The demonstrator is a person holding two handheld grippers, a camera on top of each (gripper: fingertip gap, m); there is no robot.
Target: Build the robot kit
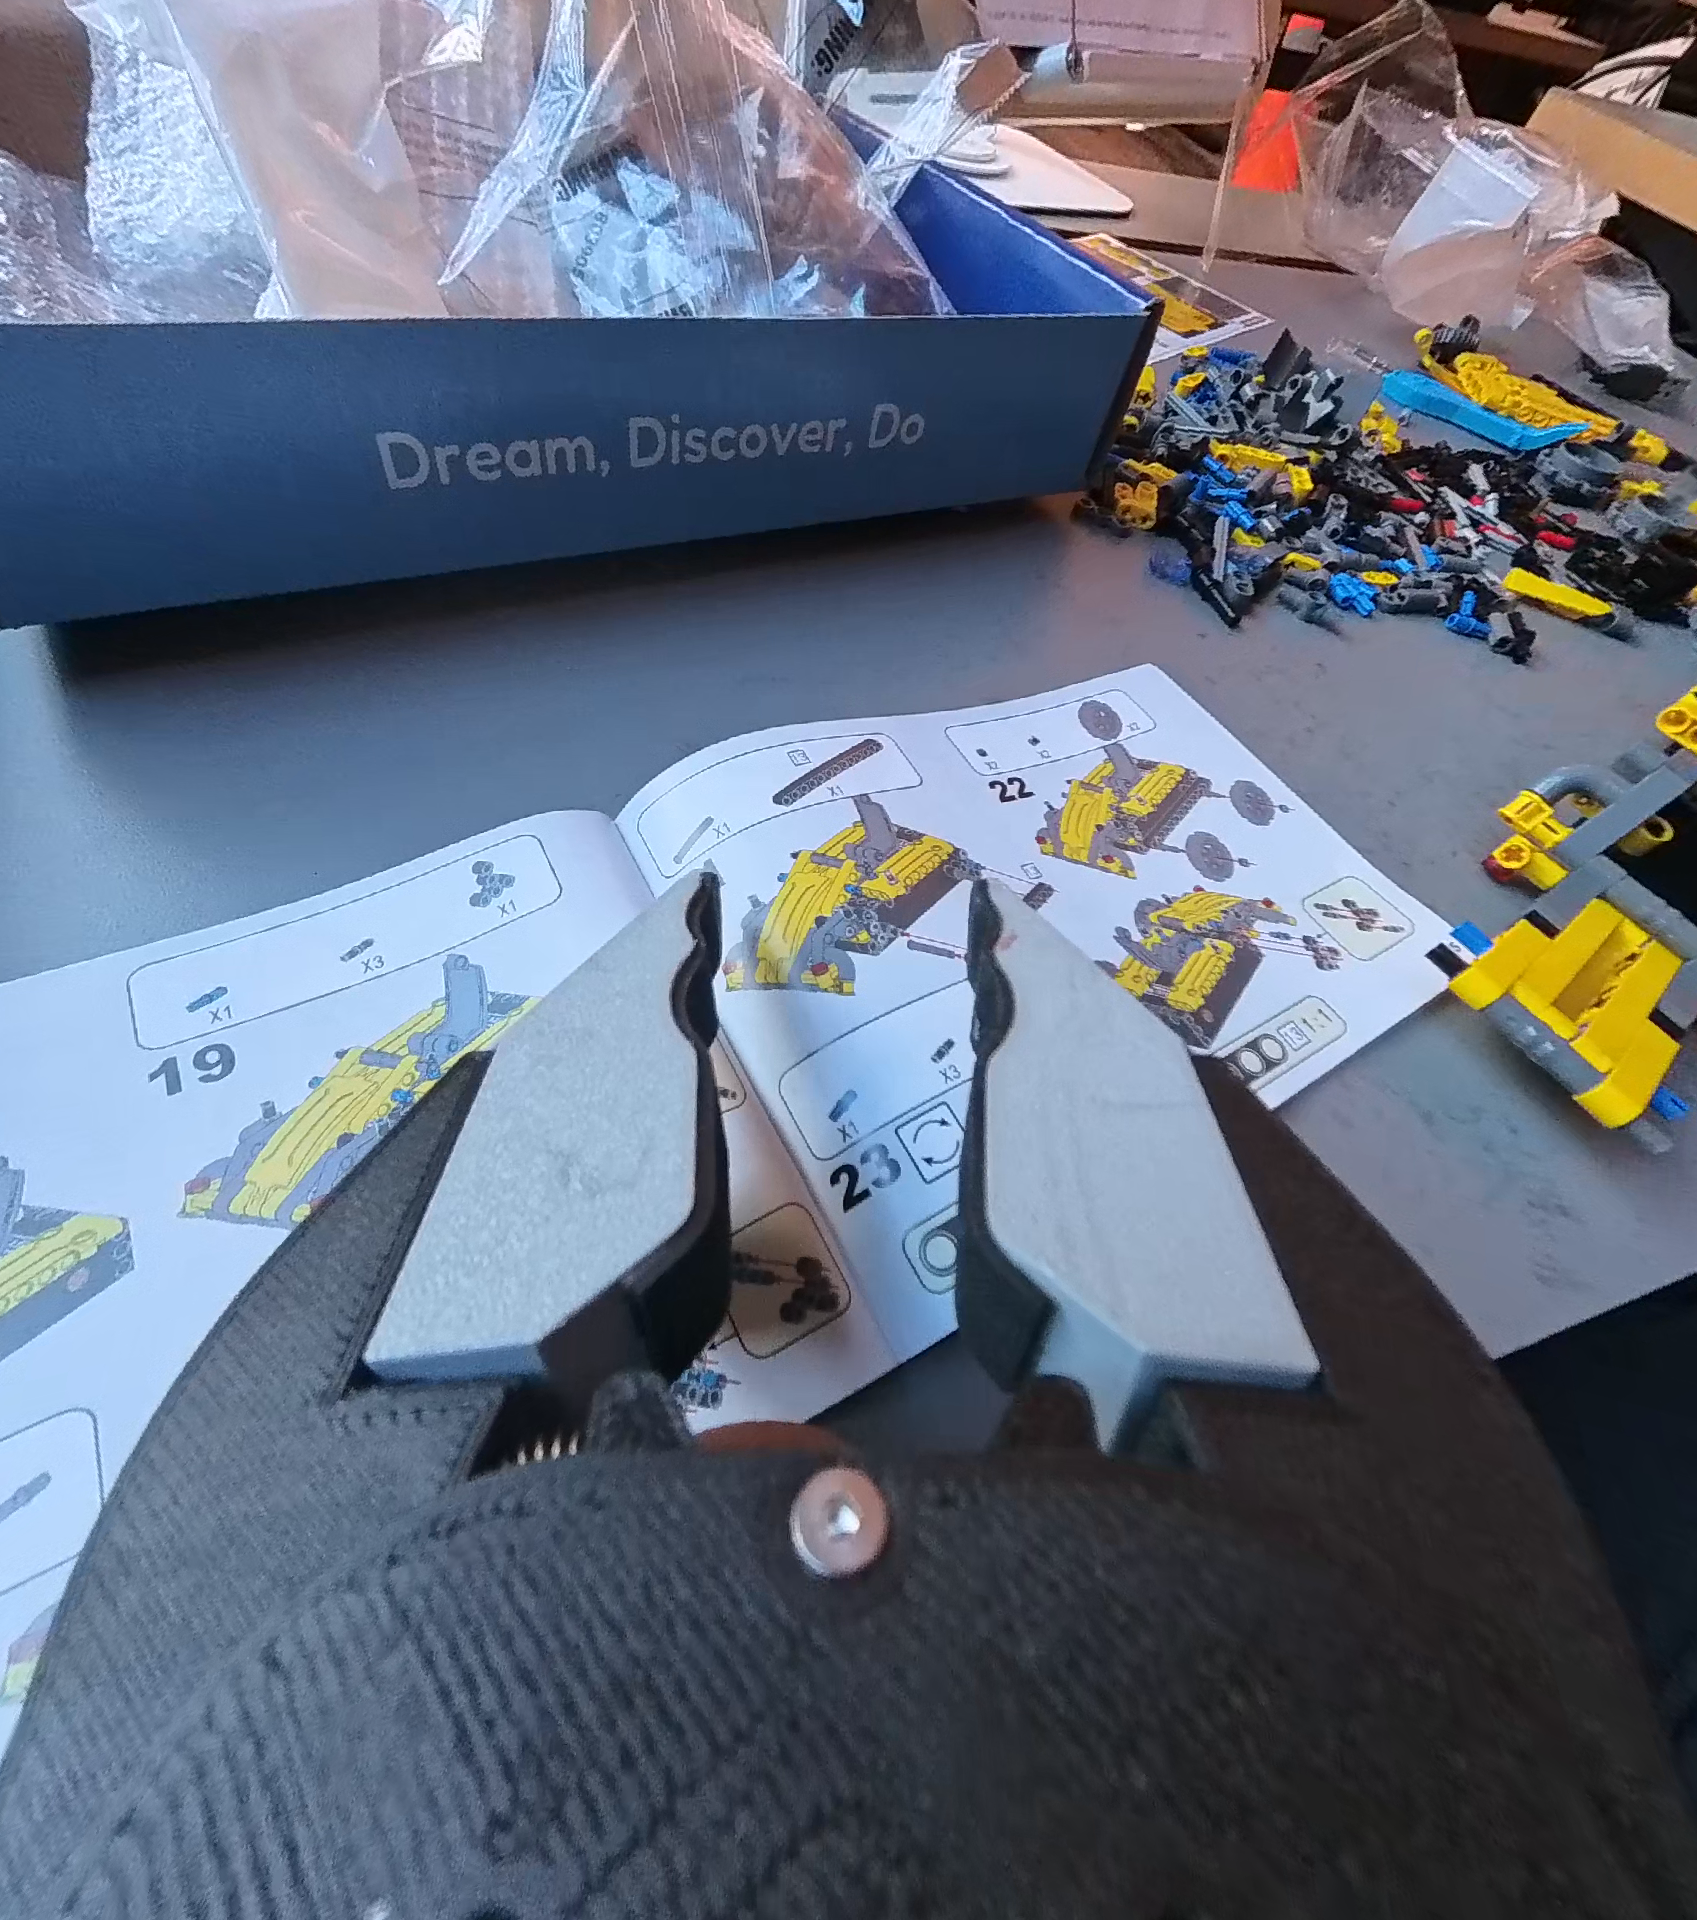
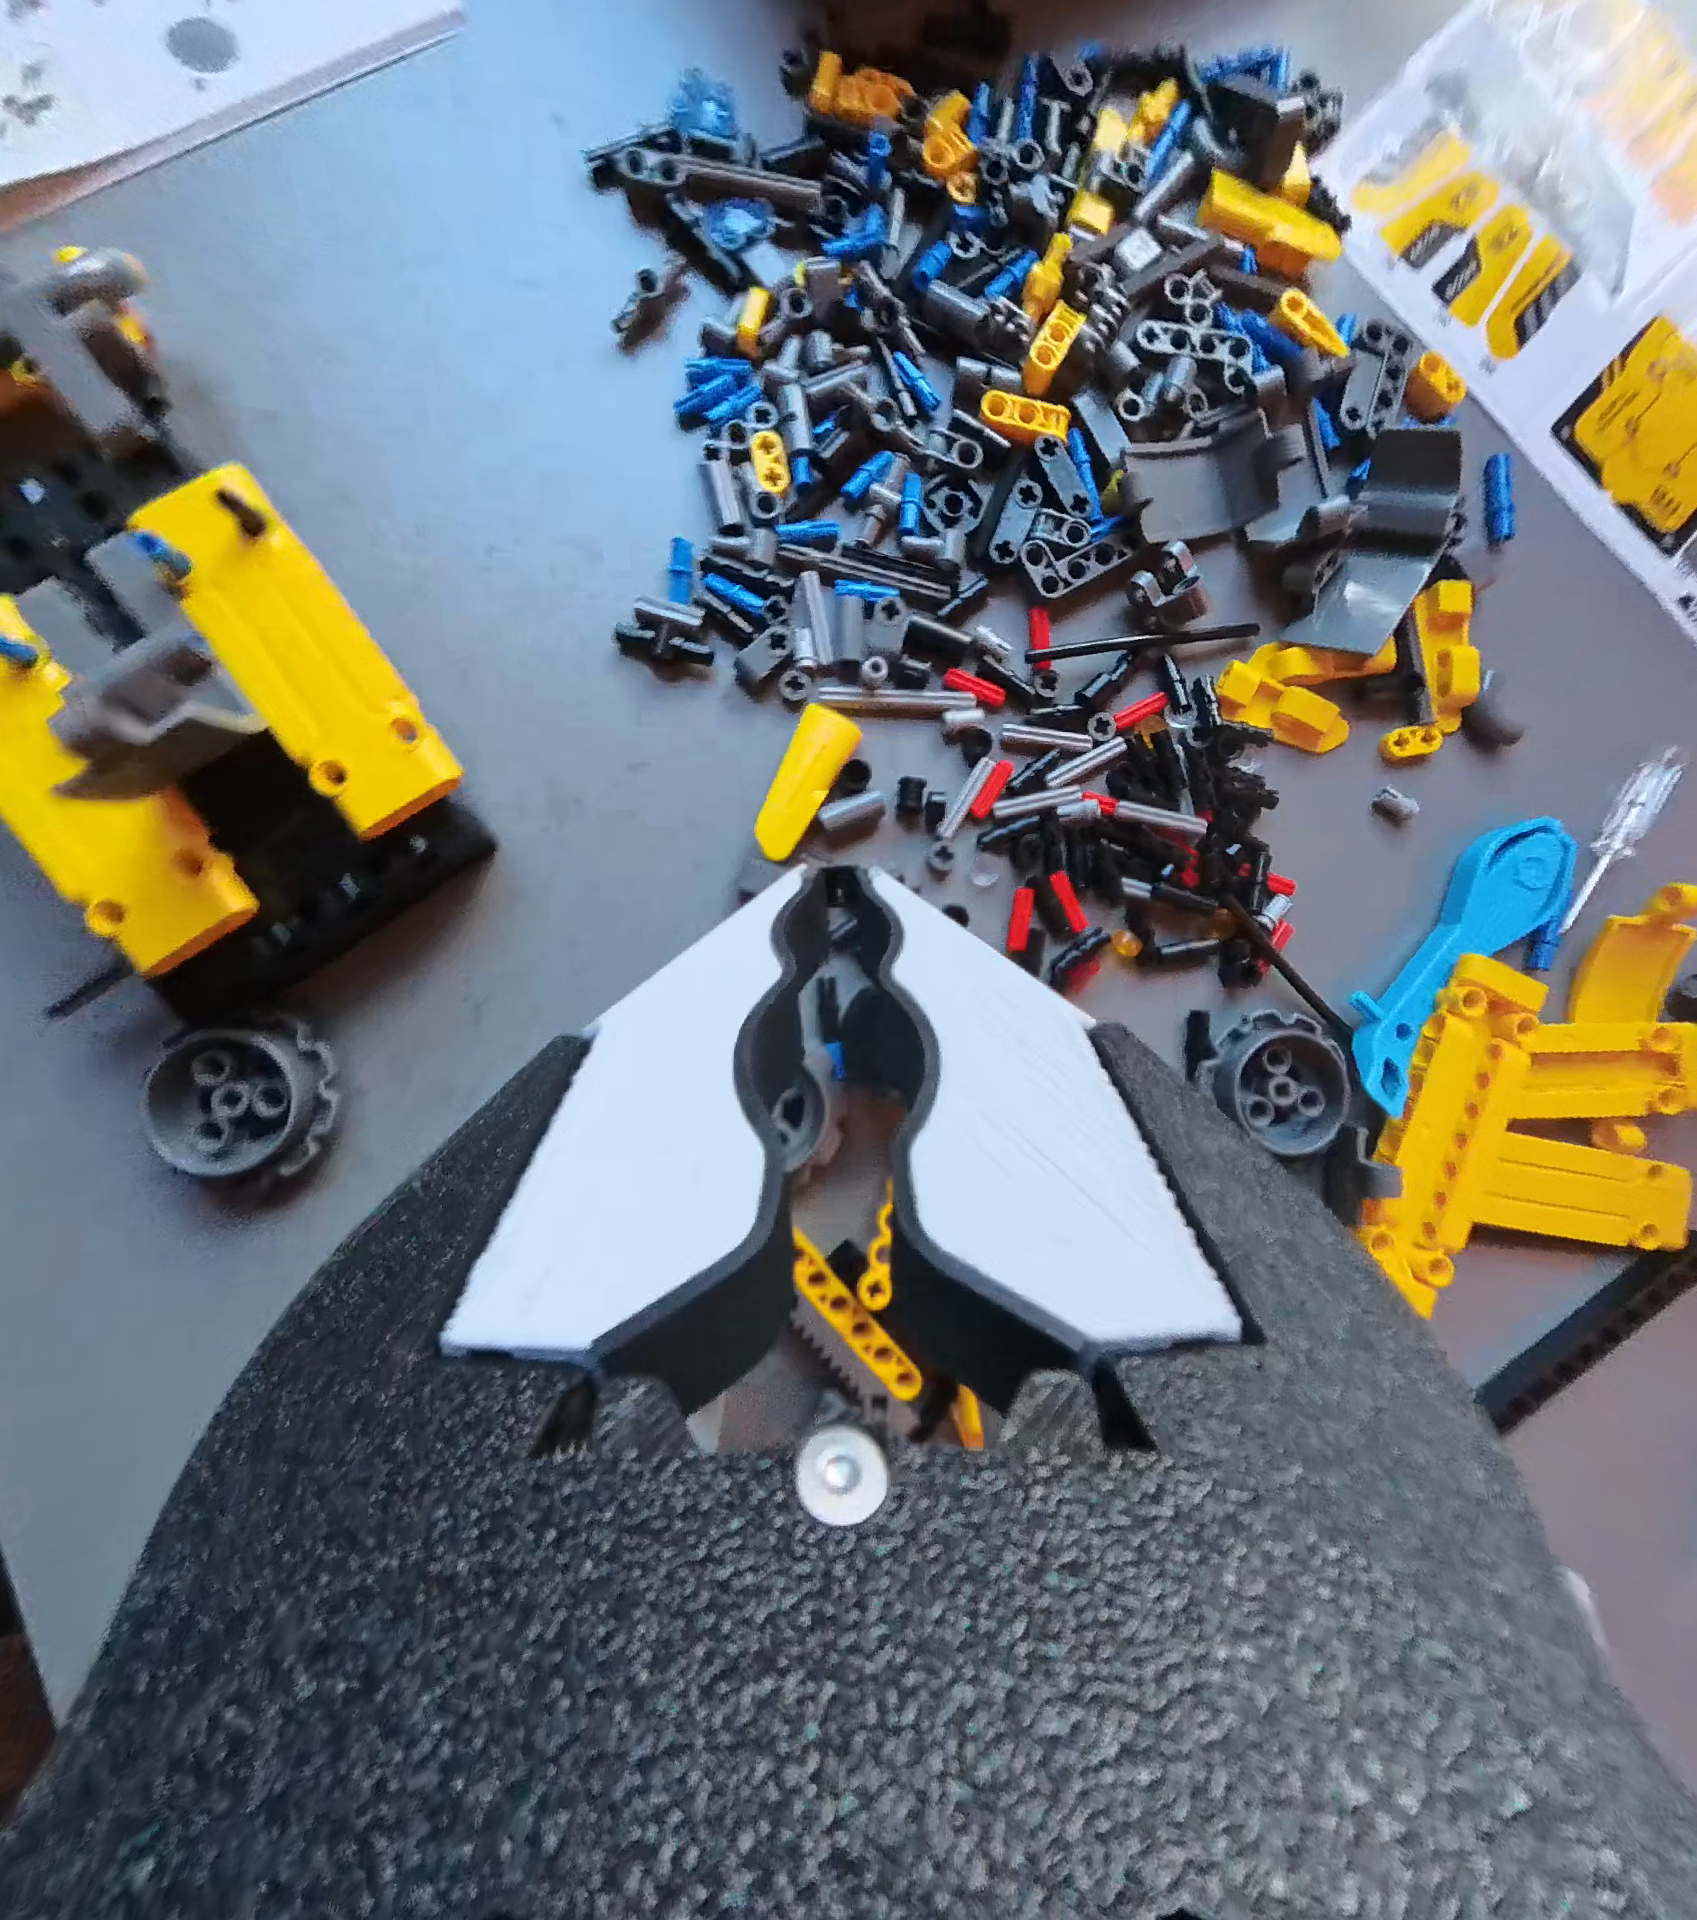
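Note:
My left gripper (image 1: 844,914) is open and empty, hovering over an open instruction booklet (image 1: 387,997) on the grey table (image 1: 304,748). My right gripper (image 2: 836,881) has its jaws almost together, pinching a small black piece (image 2: 831,891) at the tips, just in front of a pile of small black, blue, red and yellow building pieces (image 2: 979,436). A yellow tapered piece (image 2: 804,779) lies just beyond the tips. A partly built yellow and black model (image 2: 200,675) sits to the left of the right gripper; it also shows in the left wrist view (image 1: 1654,935).
A blue cardboard box (image 1: 511,457) full of clear plastic bags stands behind the booklet. The piece pile (image 1: 1343,520) lies to its right. Near the right gripper are grey wheels (image 2: 236,1101), a blue tool (image 2: 1446,956), yellow beams (image 2: 1550,1122) and a sticker sheet (image 2: 1602,312). Left tips to right tips: about 40 centimetres.

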